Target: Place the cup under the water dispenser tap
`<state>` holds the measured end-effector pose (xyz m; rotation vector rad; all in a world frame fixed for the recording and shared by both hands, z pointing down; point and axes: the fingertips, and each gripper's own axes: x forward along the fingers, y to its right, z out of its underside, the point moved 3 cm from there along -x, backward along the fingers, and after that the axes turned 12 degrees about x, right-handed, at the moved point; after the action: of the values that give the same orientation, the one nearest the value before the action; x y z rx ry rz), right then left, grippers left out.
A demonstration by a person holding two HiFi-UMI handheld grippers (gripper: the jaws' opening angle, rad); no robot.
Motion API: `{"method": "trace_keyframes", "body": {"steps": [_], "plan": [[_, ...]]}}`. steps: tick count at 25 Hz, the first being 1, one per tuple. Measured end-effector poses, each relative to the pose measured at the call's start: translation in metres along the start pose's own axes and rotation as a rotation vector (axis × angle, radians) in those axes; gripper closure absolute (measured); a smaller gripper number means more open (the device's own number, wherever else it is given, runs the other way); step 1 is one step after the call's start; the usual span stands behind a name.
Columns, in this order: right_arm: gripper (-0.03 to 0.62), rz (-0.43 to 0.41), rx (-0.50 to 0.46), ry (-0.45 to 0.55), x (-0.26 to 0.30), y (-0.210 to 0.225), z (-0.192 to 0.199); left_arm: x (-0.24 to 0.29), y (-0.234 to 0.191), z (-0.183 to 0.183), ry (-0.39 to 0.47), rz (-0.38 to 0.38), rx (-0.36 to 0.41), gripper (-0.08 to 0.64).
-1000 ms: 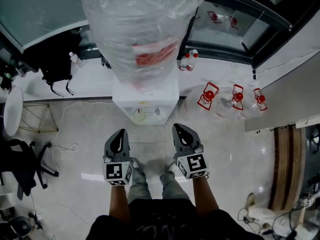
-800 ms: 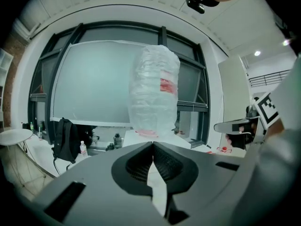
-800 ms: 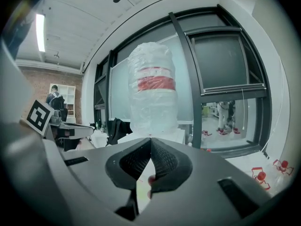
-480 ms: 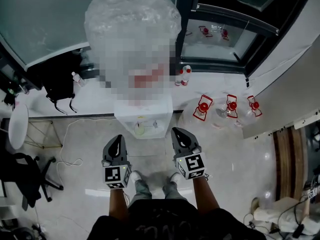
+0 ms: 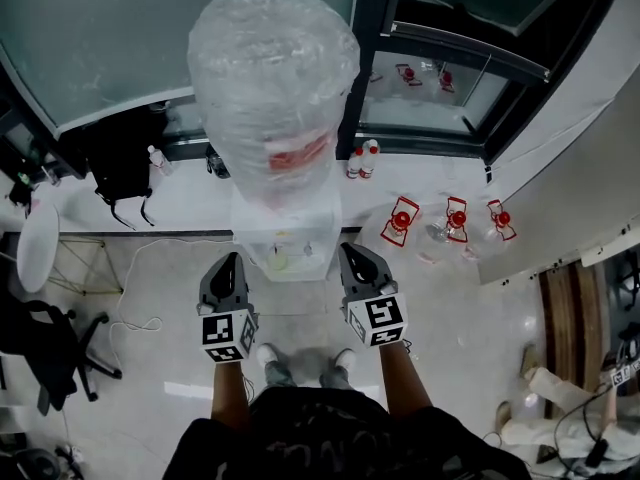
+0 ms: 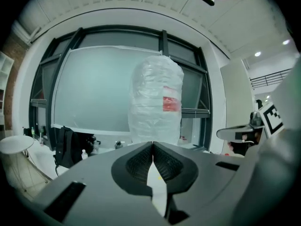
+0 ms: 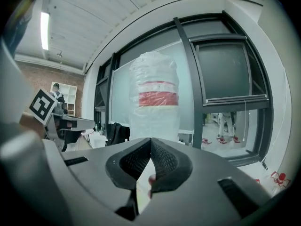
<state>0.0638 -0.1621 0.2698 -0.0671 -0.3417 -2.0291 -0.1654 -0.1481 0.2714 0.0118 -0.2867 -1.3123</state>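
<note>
Hovering side by side, the left gripper (image 5: 230,266) and right gripper (image 5: 354,258) each have jaws pressed together on nothing. Just beyond them, the cup (image 5: 278,261) seems to sit in the water dispenser (image 5: 290,230) recess. Placement looks done, though the tap is too small to confirm.

a black backpack (image 5: 118,163) slumps on the white window ledge (image 5: 185,198), with a small clear bottle (image 5: 157,160) just beside it. two red-capped bottles (image 5: 362,160) stand further along the ledge. three clear jugs with red handles (image 5: 455,218) sit on the pale floor. a black office chair (image 5: 45,343) stands near a round white table (image 5: 30,248), and a white cable (image 5: 135,253) loops nearby.
</note>
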Motion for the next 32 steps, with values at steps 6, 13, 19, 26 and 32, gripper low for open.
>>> {"method": "trace_keyframes", "body": {"steps": [6,13,19,26,32], "plan": [[0.578,-0.014,-0.004,0.014,-0.001,-0.006,-0.01,-0.001,-0.006,-0.014,-0.069,-0.048,-0.031,0.543],[0.578,-0.006,-0.009,0.024,0.0,-0.005,-0.021,-0.002,-0.006,-0.022,-0.099,-0.063,-0.025,0.543],[0.578,0.012,0.0,0.032,-0.001,0.0,-0.027,-0.004,-0.005,-0.034,0.022,-0.019,-0.041,0.543],[0.578,0.016,-0.005,0.042,0.001,-0.001,-0.034,-0.006,-0.005,-0.048,0.105,0.005,0.023,0.543],[0.578,0.02,-0.017,0.043,0.002,-0.002,-0.036,-0.005,-0.009,-0.046,0.095,0.01,0.018,0.543]]}}
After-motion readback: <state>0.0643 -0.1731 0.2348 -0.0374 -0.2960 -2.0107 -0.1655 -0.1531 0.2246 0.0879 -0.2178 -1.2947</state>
